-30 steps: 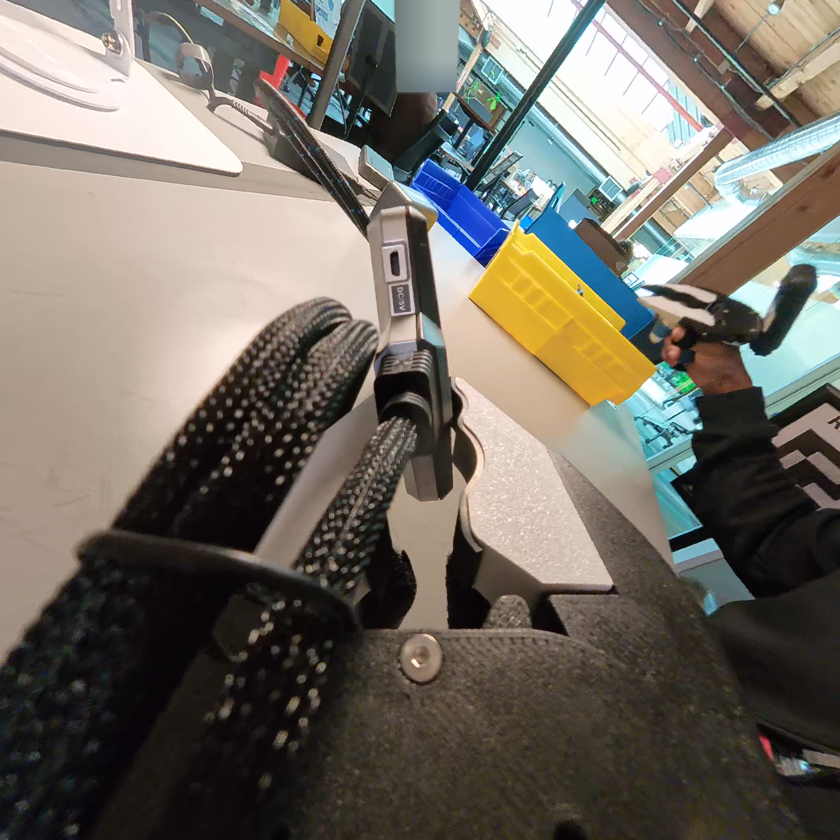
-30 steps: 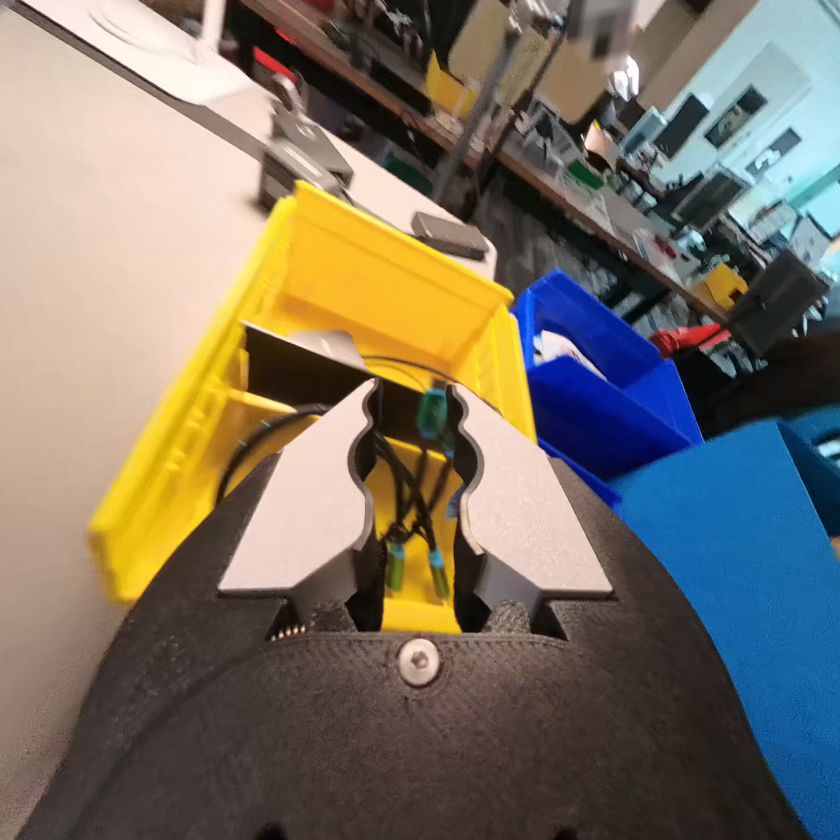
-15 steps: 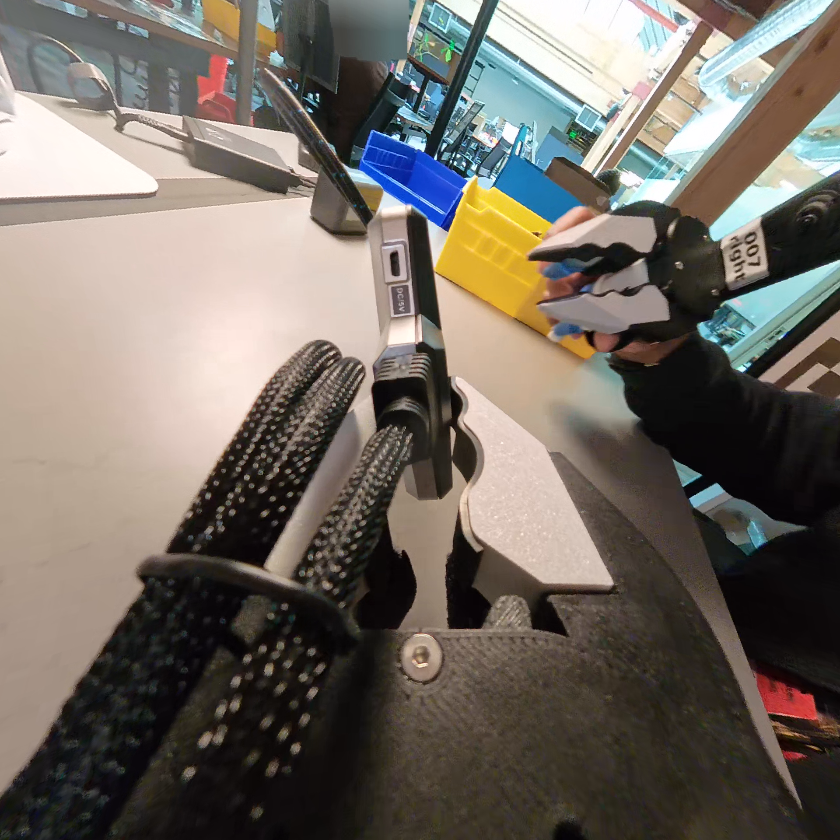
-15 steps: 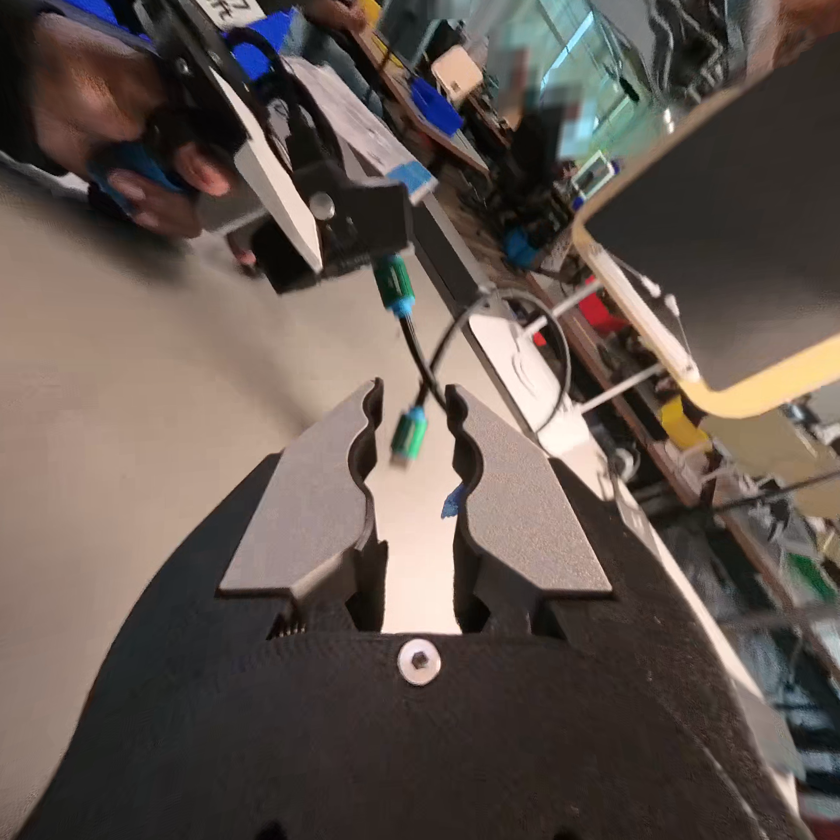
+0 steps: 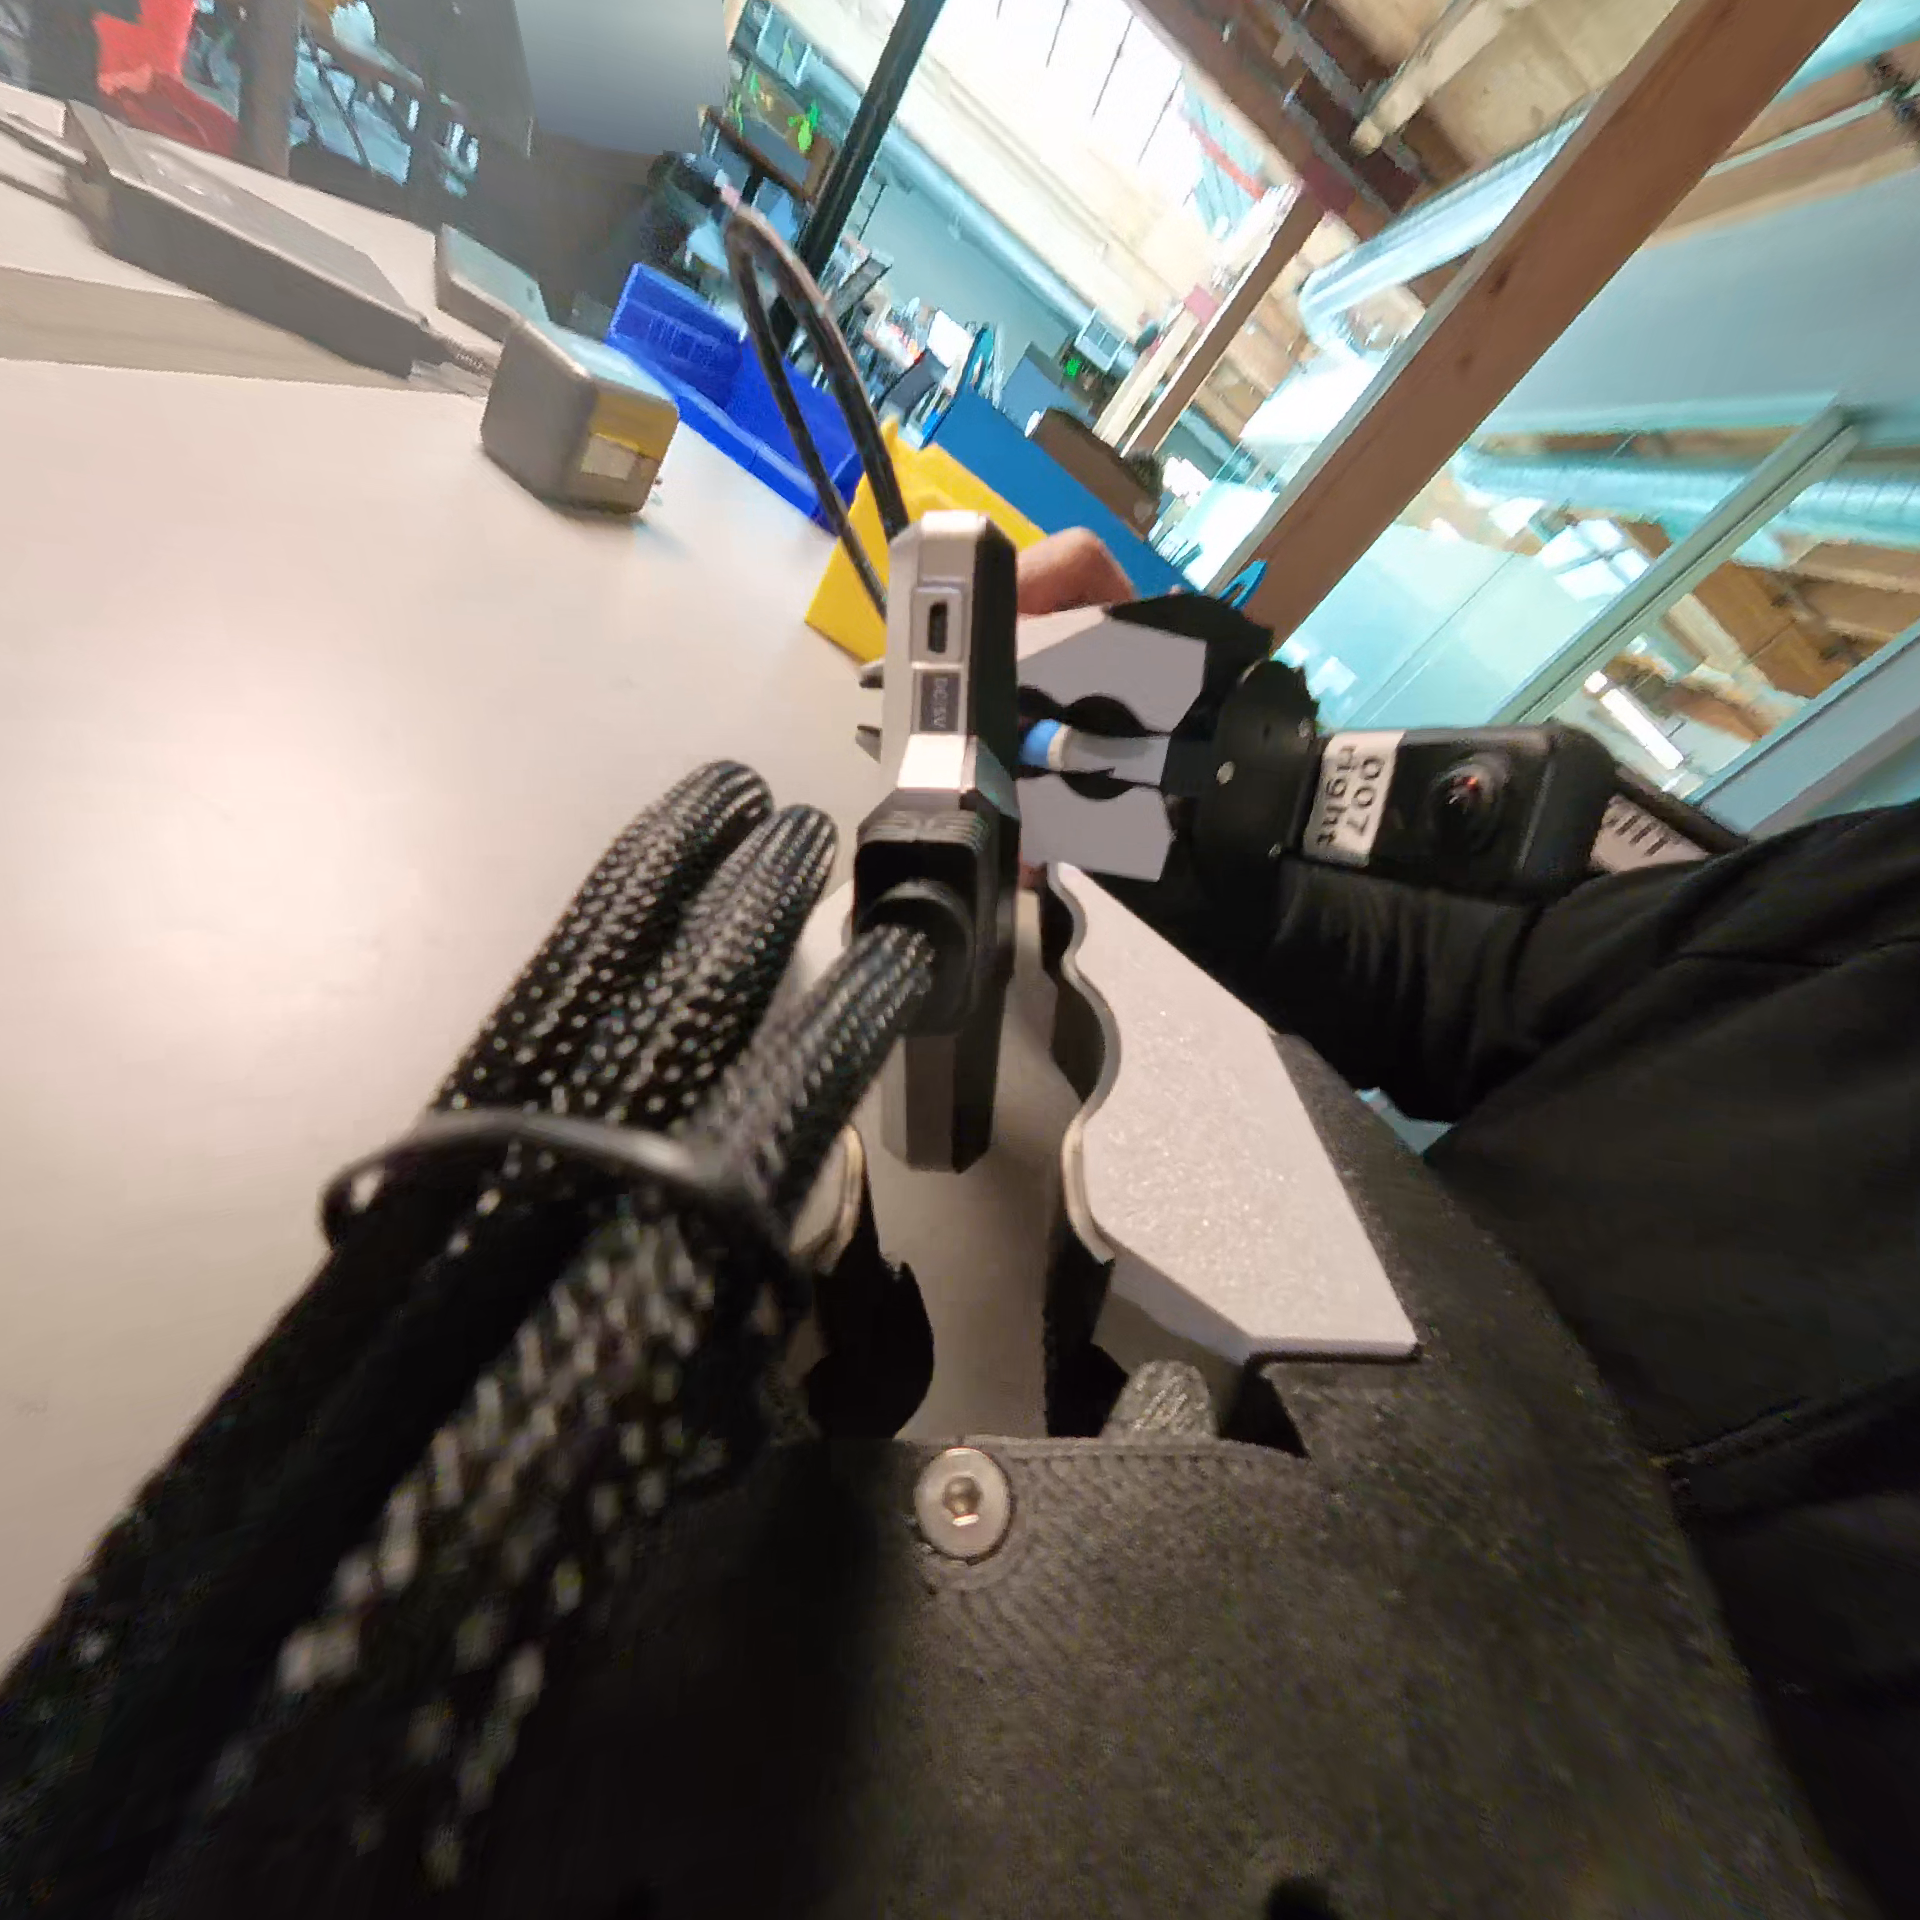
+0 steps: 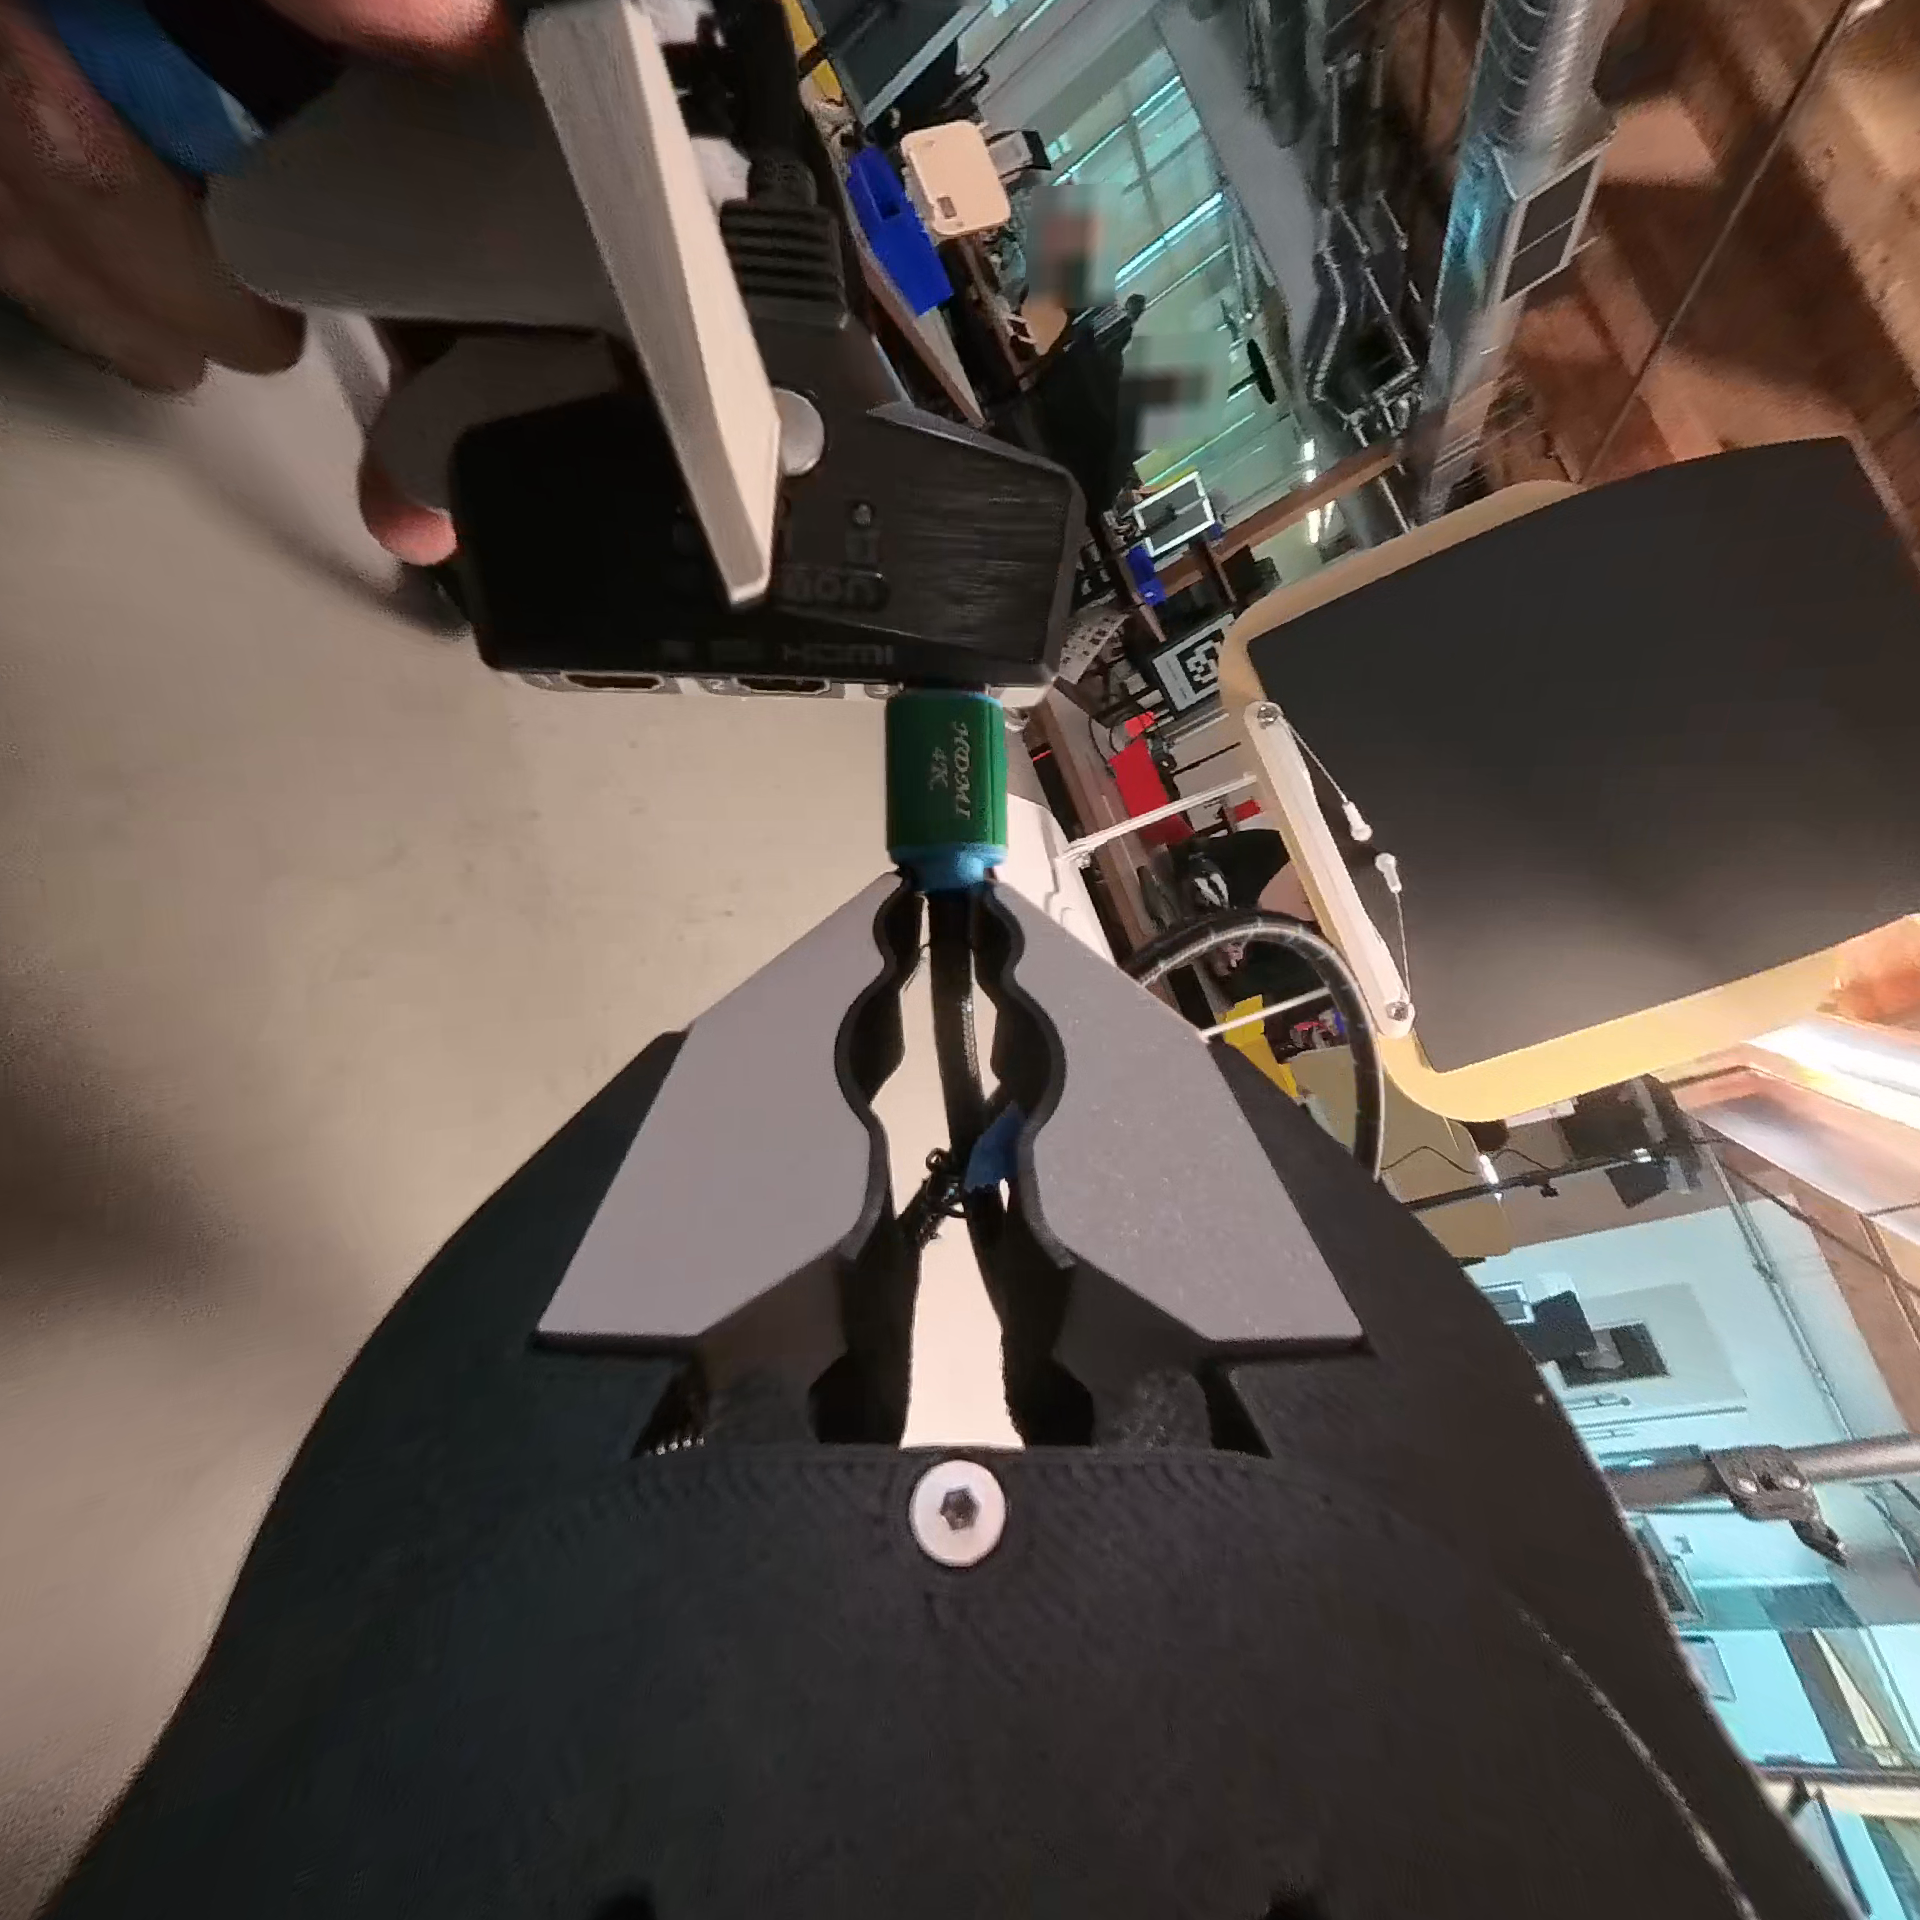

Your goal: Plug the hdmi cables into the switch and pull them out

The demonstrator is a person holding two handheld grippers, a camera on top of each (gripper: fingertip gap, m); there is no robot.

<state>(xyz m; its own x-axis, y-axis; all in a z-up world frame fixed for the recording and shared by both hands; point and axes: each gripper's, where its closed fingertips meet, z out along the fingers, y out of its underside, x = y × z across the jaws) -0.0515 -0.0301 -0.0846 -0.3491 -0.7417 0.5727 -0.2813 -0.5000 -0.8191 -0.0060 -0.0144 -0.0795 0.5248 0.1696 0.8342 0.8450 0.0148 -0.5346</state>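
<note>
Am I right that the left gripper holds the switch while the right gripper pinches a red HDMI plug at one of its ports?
Not quite: the HDMI plug is green, not red, as the right wrist view shows. The rest holds: the left gripper holds the switch, and the right gripper pinches just behind the plug.

Left gripper (image 5: 1023,997): grey scalloped fingers, black textured body, one silver hex screw | Right gripper (image 6: 951,899): same build, white label on housing | Operator: black sleeve (image 5: 1475,966)

left finger: grey left finger of the left gripper (image 5: 1023,1023) mostly hidden behind braided black cables (image 5: 665,997)
plug tip: green-shelled HDMI plug (image 6: 943,781) tip hidden inside black switch box (image 6: 769,551)
braided black cables: cut off at frame edge, blurred
</note>
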